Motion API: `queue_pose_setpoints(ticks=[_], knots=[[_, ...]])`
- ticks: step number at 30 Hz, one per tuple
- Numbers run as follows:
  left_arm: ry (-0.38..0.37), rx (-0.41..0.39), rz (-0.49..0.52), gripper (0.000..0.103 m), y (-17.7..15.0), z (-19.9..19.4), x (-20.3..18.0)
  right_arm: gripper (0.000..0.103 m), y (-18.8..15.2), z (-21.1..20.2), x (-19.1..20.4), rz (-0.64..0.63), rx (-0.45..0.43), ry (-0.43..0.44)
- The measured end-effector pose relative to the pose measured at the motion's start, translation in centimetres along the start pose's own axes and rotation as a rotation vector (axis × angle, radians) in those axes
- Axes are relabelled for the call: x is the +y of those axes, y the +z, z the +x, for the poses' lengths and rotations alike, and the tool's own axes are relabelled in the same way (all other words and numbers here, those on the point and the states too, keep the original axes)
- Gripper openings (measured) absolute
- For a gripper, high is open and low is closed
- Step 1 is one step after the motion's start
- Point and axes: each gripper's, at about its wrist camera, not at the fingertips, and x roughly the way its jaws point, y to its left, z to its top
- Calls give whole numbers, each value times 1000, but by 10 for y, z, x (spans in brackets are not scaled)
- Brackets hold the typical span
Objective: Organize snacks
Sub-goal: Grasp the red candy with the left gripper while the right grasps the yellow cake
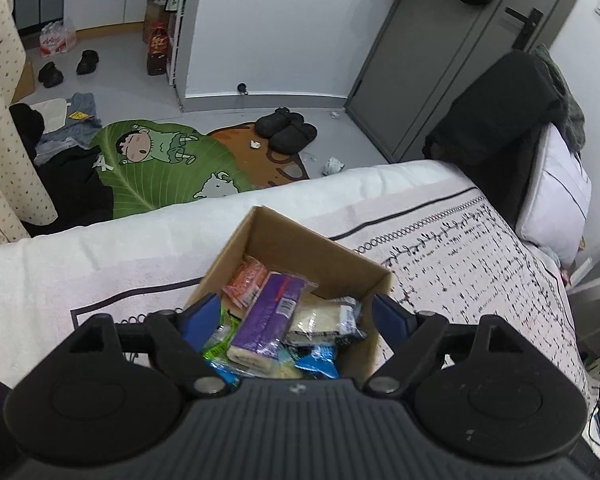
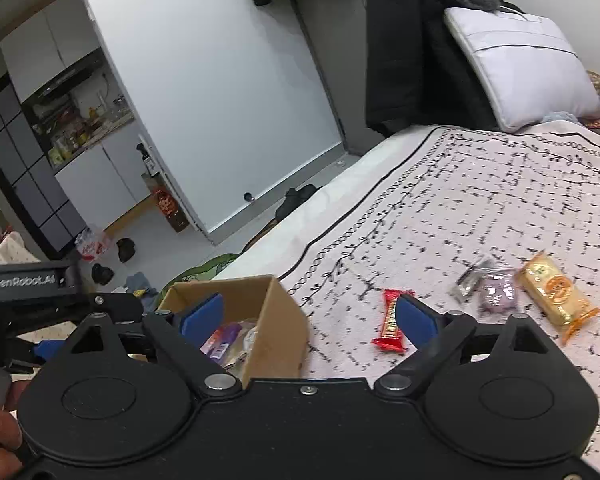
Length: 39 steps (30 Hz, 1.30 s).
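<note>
Both grippers' jaws gape empty: left gripper (image 1: 298,312) above the snack-filled box (image 1: 320,248), right gripper (image 2: 308,316) beside the red bar (image 2: 389,322).

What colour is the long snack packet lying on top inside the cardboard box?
Purple; the long snack packet shows best in the left wrist view.

A bed with a pale pink cover printed in black dashes and vine borders (image 2: 480,200) carries an open brown cardboard box (image 2: 278,320) holding wrapped snacks. On the cover, apart from the box, lie a red wrapped candy bar (image 2: 388,330), a clear packet with a purplish snack (image 2: 494,290) and a golden-yellow wrapped cake (image 2: 556,294). A white pillow (image 2: 528,68) leans at the bed's far end.
</note>
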Motion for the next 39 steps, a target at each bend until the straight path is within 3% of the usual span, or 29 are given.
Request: queue_pose_setpoints(ticks=[8,33,39], knots=[[-35,-18,63,90,-7,-8,-26,97,8,-12,-27,34,-3,-19],[-108,-3,196,90,-32,20,-115,98,13,-35,-111,134,3,-112],[-168,37,212,90,-40,39,-137,96,12,-37,-138,184,7,-153]])
